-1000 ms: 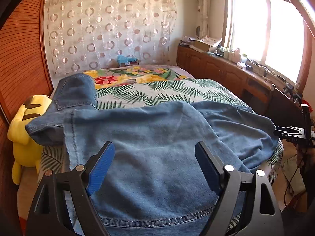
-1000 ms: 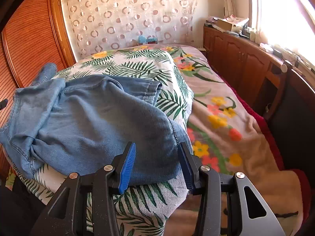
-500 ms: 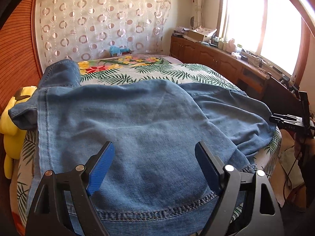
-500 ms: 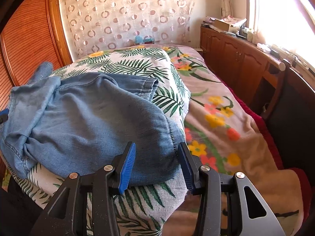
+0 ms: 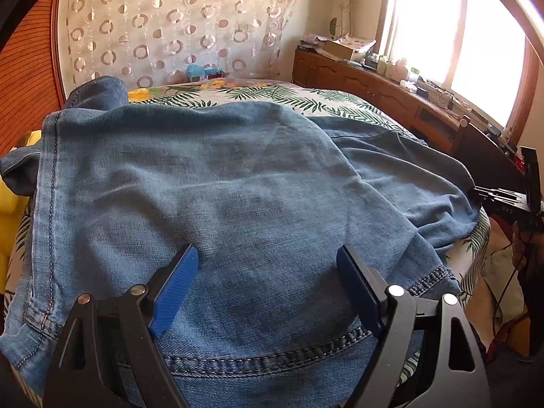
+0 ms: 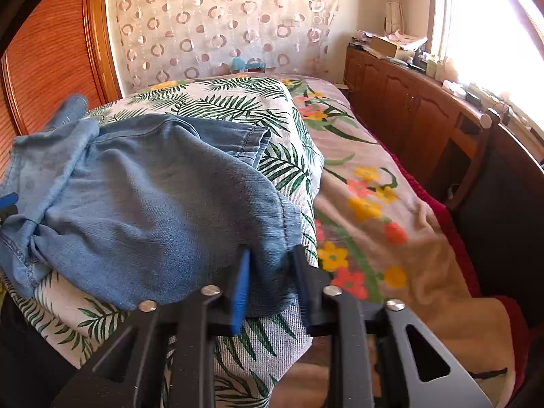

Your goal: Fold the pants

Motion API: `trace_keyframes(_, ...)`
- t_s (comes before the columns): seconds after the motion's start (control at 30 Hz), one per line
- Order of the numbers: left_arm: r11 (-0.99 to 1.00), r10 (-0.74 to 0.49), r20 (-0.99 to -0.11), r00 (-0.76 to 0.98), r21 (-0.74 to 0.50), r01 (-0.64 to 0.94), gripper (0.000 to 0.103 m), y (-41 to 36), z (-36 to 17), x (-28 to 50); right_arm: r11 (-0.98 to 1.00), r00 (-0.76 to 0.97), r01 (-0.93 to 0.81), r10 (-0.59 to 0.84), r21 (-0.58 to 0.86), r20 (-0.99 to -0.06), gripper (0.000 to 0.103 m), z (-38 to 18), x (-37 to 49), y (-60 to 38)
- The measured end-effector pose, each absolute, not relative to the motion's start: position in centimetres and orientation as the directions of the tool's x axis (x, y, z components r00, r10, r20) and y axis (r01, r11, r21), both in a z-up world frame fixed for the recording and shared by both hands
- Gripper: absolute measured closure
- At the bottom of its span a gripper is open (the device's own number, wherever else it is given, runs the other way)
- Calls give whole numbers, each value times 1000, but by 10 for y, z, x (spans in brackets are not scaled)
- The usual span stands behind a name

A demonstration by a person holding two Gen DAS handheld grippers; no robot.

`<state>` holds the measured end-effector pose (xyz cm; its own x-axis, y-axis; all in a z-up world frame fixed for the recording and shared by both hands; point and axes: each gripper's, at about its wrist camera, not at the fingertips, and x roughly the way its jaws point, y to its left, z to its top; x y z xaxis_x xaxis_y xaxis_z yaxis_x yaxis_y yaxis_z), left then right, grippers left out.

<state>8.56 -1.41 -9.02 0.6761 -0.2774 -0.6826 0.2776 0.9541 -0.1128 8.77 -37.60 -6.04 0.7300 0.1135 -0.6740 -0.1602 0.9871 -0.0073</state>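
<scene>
Faded blue denim pants (image 5: 238,197) are lying rumpled on the palm-leaf bedspread (image 6: 238,105). The left gripper (image 5: 268,282) is spreading wide above the stitched waistband; the right gripper (image 6: 268,272) is pinching a hemmed edge near the bed's side.

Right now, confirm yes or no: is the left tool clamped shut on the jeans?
No, the left tool stands wide open, its two fingers spread apart over the jeans.
</scene>
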Motion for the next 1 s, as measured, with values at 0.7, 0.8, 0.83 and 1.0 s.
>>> trace_keyframes(0.7, 966, -248, -610, 753, -102, 236, 19, 11, -44, 65, 834, 735, -546, 521, 79, -434, 93, 49, 71, -288)
trace_keyframes(0.8, 970, -238, -590, 772, -102, 221, 19, 20, -36, 58, 777, 694, -627, 590, 57, -414, 93, 62, 70, -254)
trace_keyframes(0.83, 971, -235, -588, 774, -103, 217, 19, 22, -34, 58, 754, 674, -654, 614, 54, -411, 93, 63, 71, -244)
trace_keyframes(1.0, 974, -222, -585, 780, -103, 200, 19, 35, -36, 52, 663, 576, -747, 678, 42, -457, 93, 50, 79, -185)
